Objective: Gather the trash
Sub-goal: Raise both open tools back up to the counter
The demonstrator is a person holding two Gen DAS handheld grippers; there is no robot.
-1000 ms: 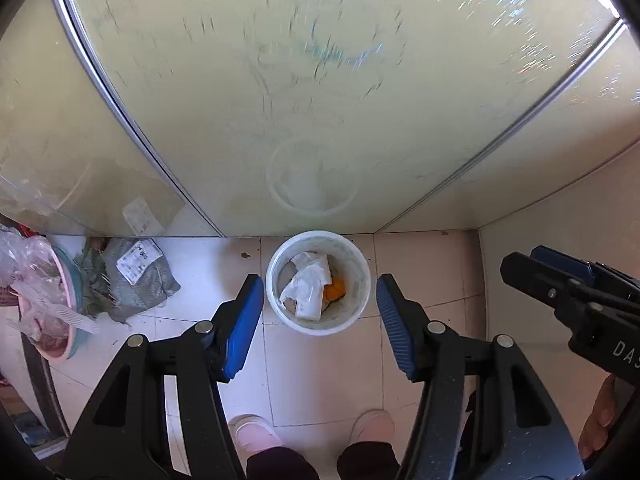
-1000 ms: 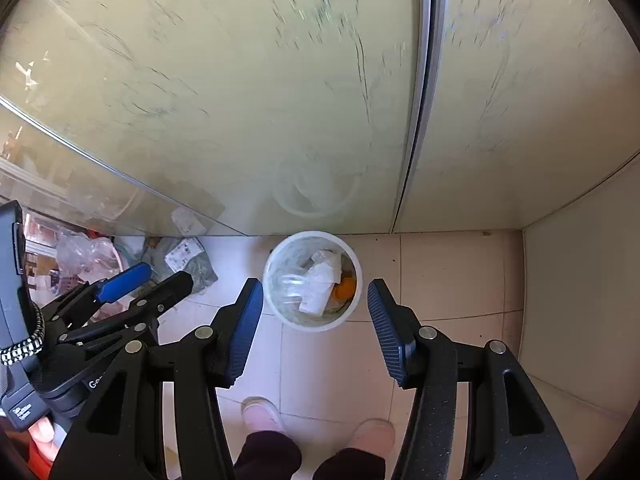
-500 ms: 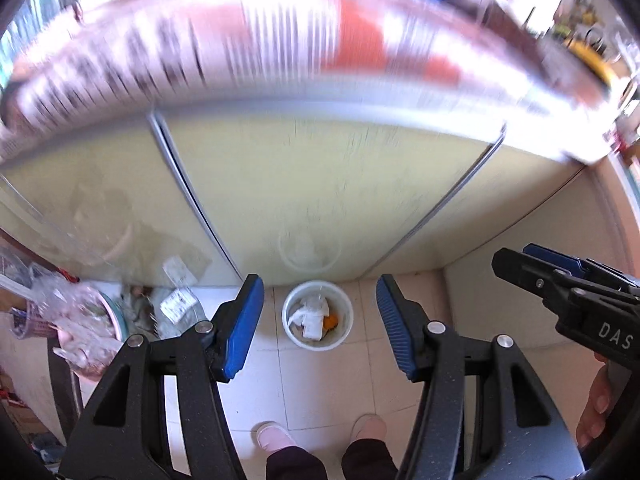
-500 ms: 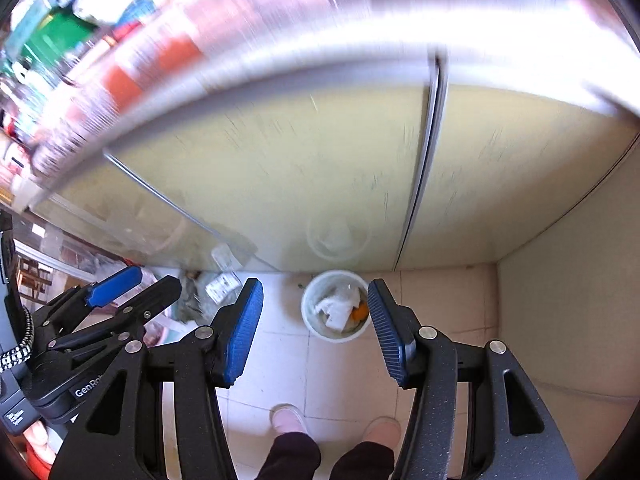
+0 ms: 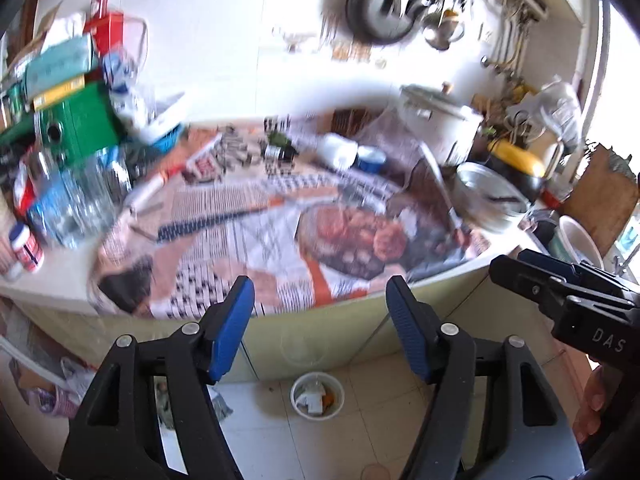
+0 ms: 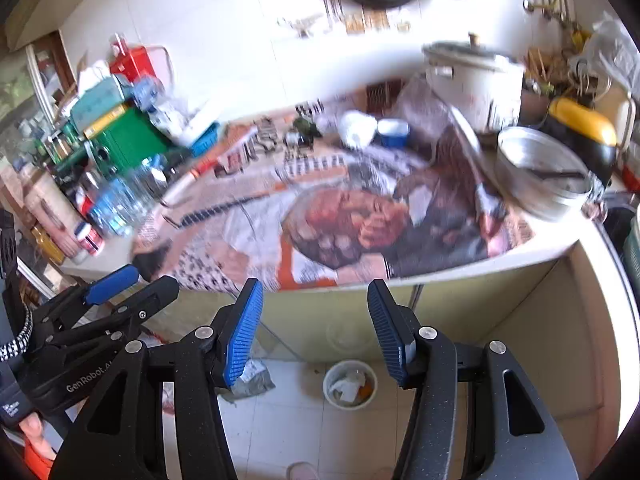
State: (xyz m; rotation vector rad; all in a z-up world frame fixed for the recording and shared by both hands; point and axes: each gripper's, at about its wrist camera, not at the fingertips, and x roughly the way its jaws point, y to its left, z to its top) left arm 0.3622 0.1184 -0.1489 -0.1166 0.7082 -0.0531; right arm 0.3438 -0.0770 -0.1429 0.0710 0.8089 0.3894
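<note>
A small white trash bin [image 5: 295,399] [image 6: 329,391] stands on the tiled floor against the cabinet, far below both grippers, with crumpled paper and an orange scrap inside. My left gripper [image 5: 319,285] hangs over the counter's front edge; its jaws are opening and nothing is between them. My right gripper [image 6: 315,286] is open beside it, also with nothing between its pads. Newspaper [image 5: 260,248] [image 6: 320,220] covers the counter. At its back lie a white crumpled lump [image 5: 336,148] [image 6: 356,124] and a small blue-and-white tub [image 5: 372,158] [image 6: 394,132].
Clear plastic bottles [image 5: 72,200], a green box [image 5: 80,124] and stacked cartons crowd the counter's left end. A rice cooker [image 6: 472,76], a metal bowl [image 6: 540,172] and a yellow-topped appliance [image 6: 580,128] fill the right. A grey bag [image 6: 252,380] lies on the floor left of the bin.
Both grippers have risen from just above the bin, past the cabinet doors, to above the counter top. The bin has shrunk in view. The left jaws stand wider than before.
</note>
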